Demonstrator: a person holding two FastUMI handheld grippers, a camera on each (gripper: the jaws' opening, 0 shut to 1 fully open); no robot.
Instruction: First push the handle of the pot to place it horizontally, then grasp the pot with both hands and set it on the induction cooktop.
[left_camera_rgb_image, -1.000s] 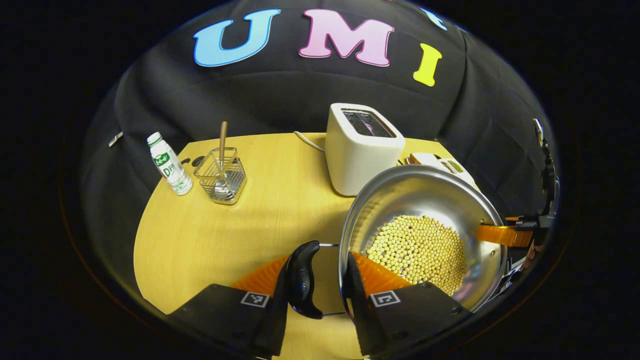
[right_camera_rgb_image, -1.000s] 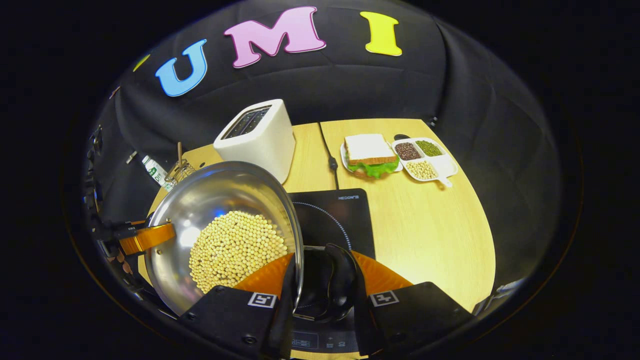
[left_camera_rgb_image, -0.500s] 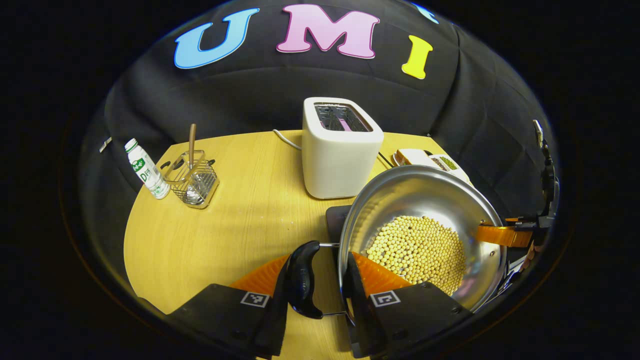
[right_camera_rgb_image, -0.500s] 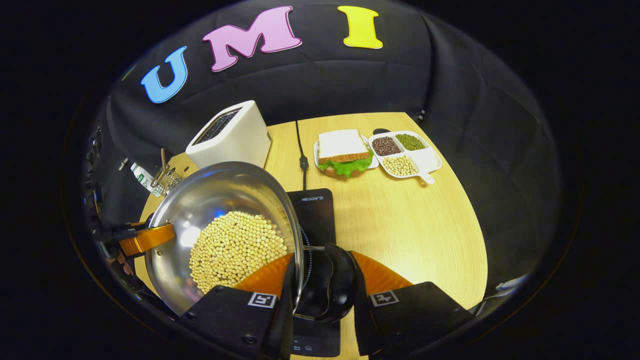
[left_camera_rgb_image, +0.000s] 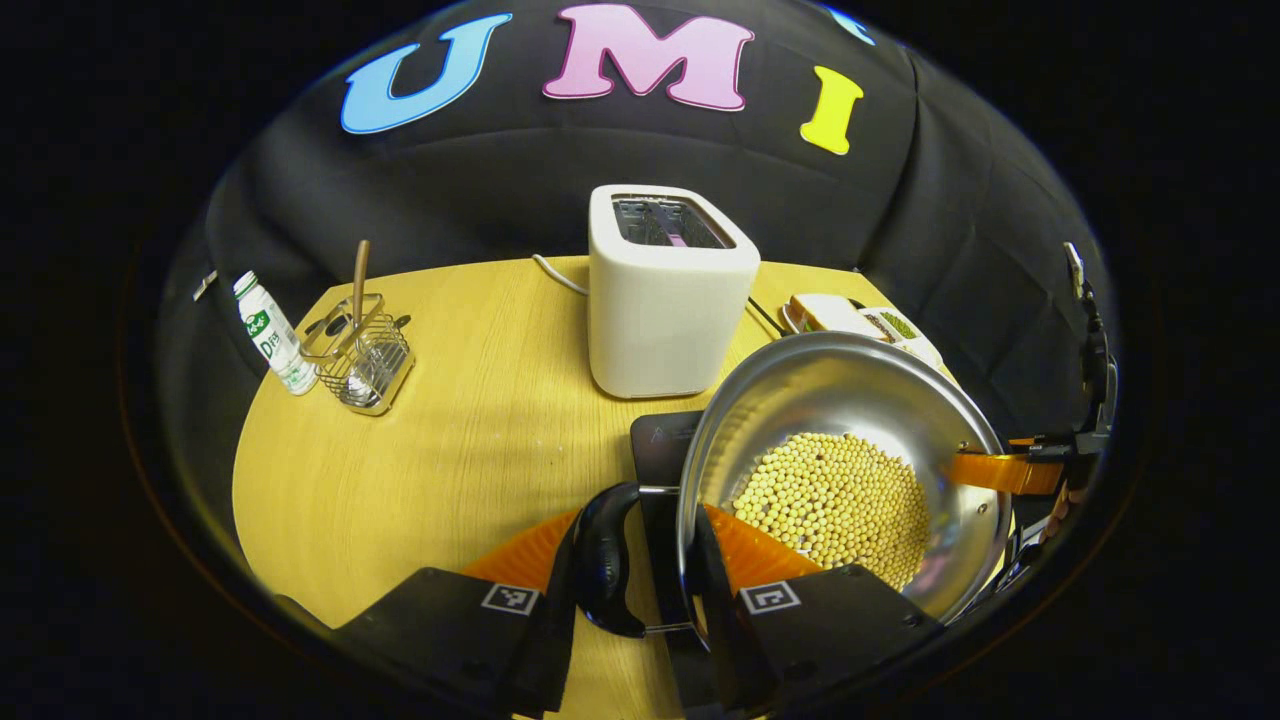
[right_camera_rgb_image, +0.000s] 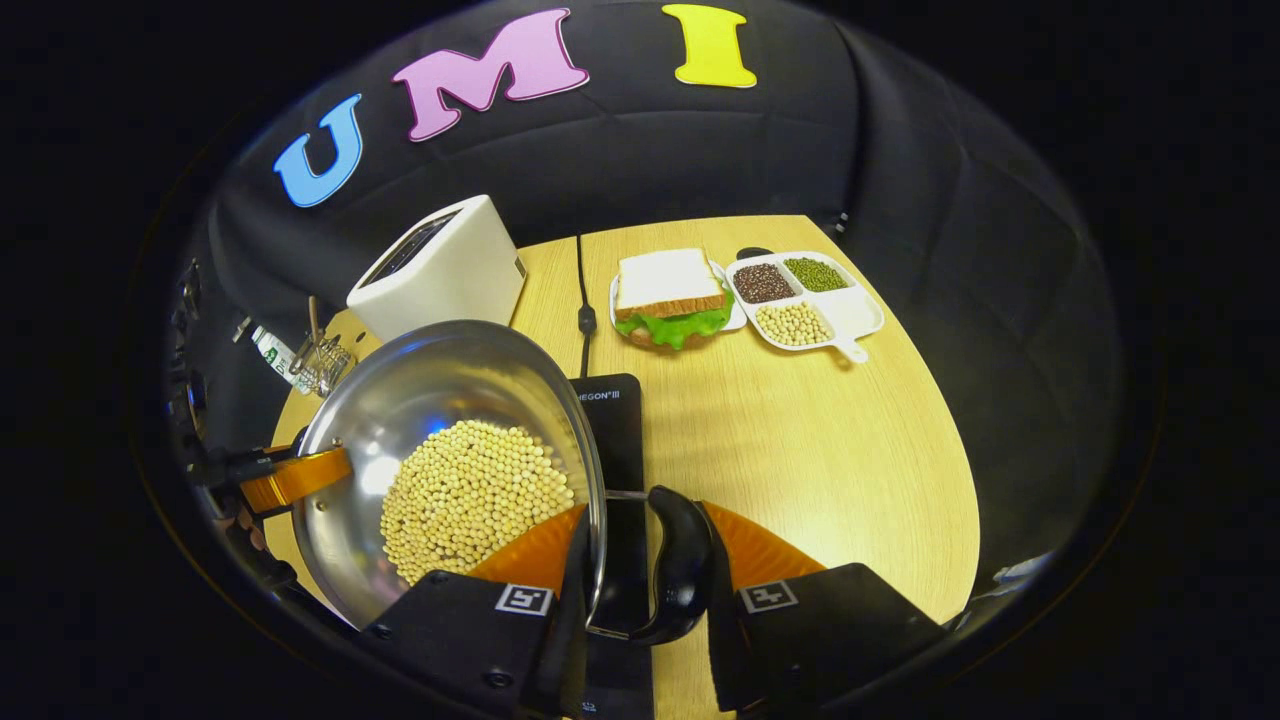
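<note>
Since a second ago the steel pot (left_camera_rgb_image: 850, 440) has travelled rightward across the counter (left_camera_rgb_image: 470, 440): in the left gripper view the toaster (left_camera_rgb_image: 665, 290) now sits further left and a corner of the black induction cooktop (left_camera_rgb_image: 660, 445) has come out from behind the pot's rim, while in the right gripper view the cooktop (right_camera_rgb_image: 612, 430) has slid from beside the pot to mostly under it. The pot is filled with pale yellow beans (right_camera_rgb_image: 470, 495) and is carried between the two tongs, above the cooktop's edge.

The left tongs (left_camera_rgb_image: 640, 565) are closed narrowly on the pot's black side handle (left_camera_rgb_image: 605, 560), with the rim between the fingers. The right tongs (right_camera_rgb_image: 640, 570) grip the opposite black handle (right_camera_rgb_image: 680, 565) the same way.

At the far left of the counter stand a small bottle (left_camera_rgb_image: 268, 335) and a wire holder (left_camera_rgb_image: 360, 350) with a wooden-handled utensil. Behind the cooktop lie a sandwich on a plate (right_camera_rgb_image: 672, 295) and a divided dish (right_camera_rgb_image: 812, 300) of dark, green and yellow beans.
</note>
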